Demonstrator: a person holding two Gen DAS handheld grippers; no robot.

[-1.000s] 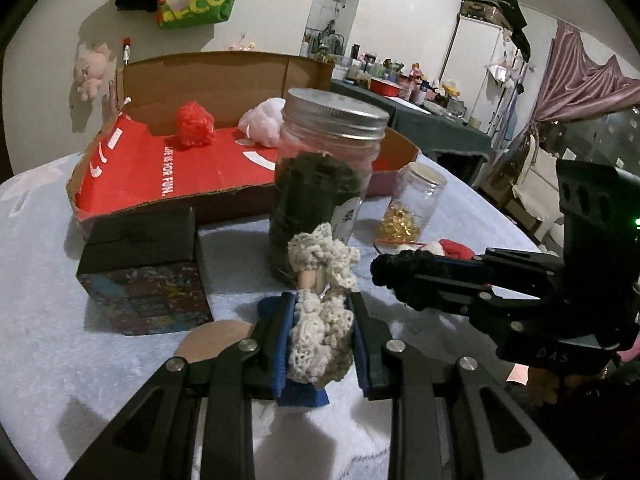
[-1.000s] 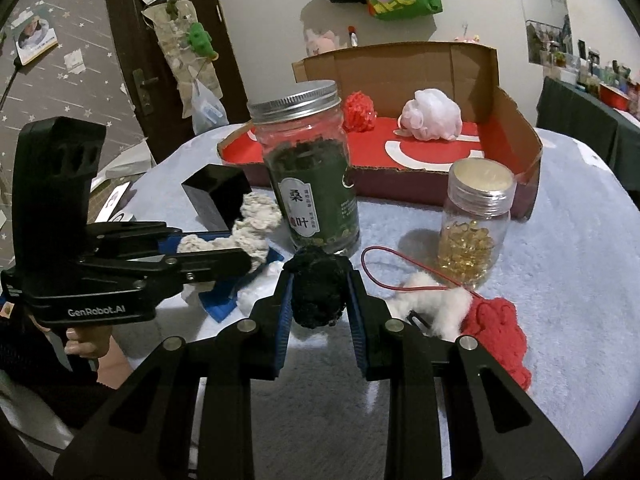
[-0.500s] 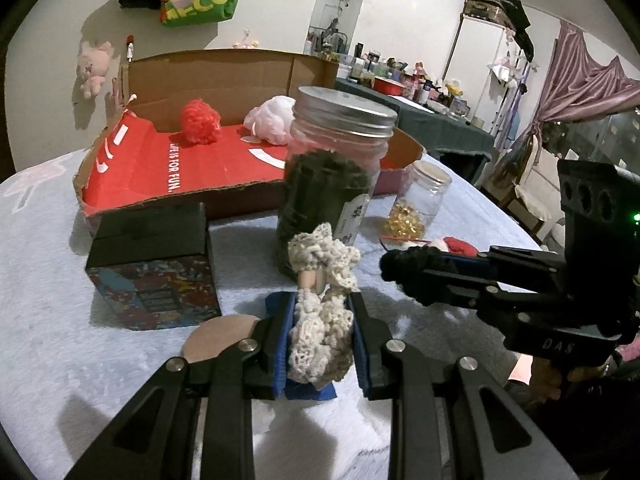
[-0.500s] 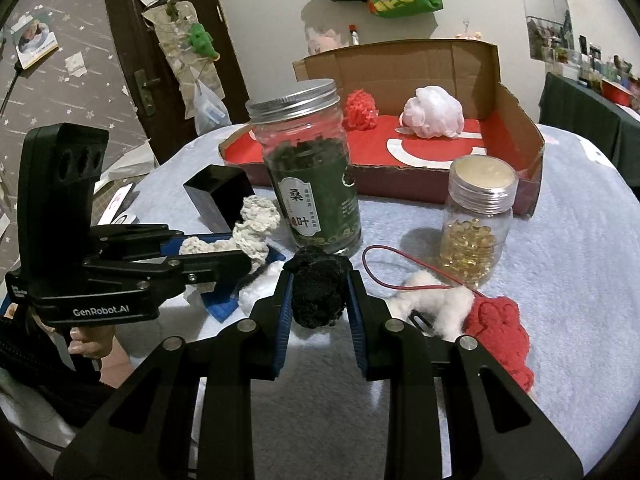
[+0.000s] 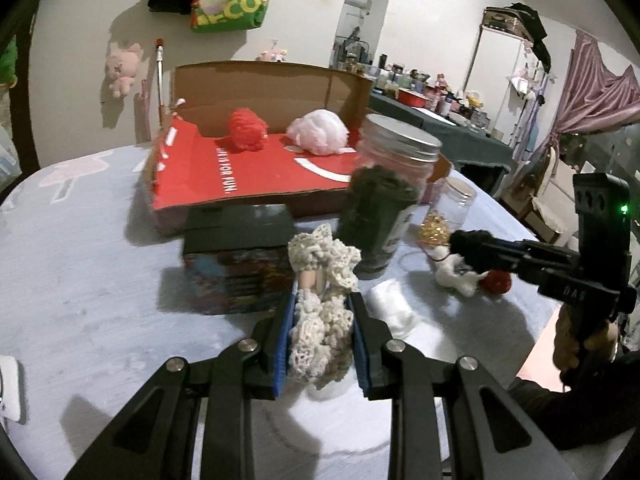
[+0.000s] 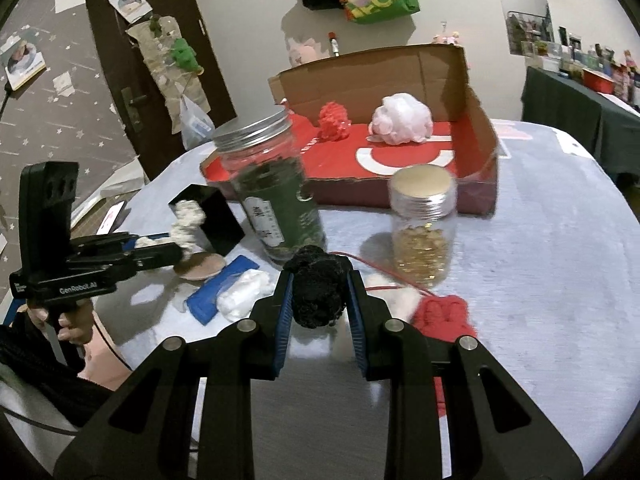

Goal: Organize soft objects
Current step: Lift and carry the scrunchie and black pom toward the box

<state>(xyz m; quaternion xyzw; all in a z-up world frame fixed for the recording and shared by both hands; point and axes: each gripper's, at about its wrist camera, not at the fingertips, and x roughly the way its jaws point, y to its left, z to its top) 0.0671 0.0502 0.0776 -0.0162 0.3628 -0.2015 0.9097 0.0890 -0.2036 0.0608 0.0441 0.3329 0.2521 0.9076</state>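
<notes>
Left gripper [image 5: 322,334] clamps cream crochet piece [image 5: 324,280], right gripper [image 6: 318,304] clamps black pompom [image 6: 318,294]; both probably bound for box [image 6: 476,184] at table's far edge.

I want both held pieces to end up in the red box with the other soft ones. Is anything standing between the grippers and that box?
Yes. The tall green-filled jar stands between the right gripper with its black pom-pom and the red box. From the left gripper, holding the cream crochet piece, the dark small box sits ahead.

A lived-in home: pink draped curtain [image 5: 600,92], pink plush toy [image 5: 120,69] on the wall, dark wooden door [image 6: 156,60], cluttered green-clothed side table [image 5: 440,120].
</notes>
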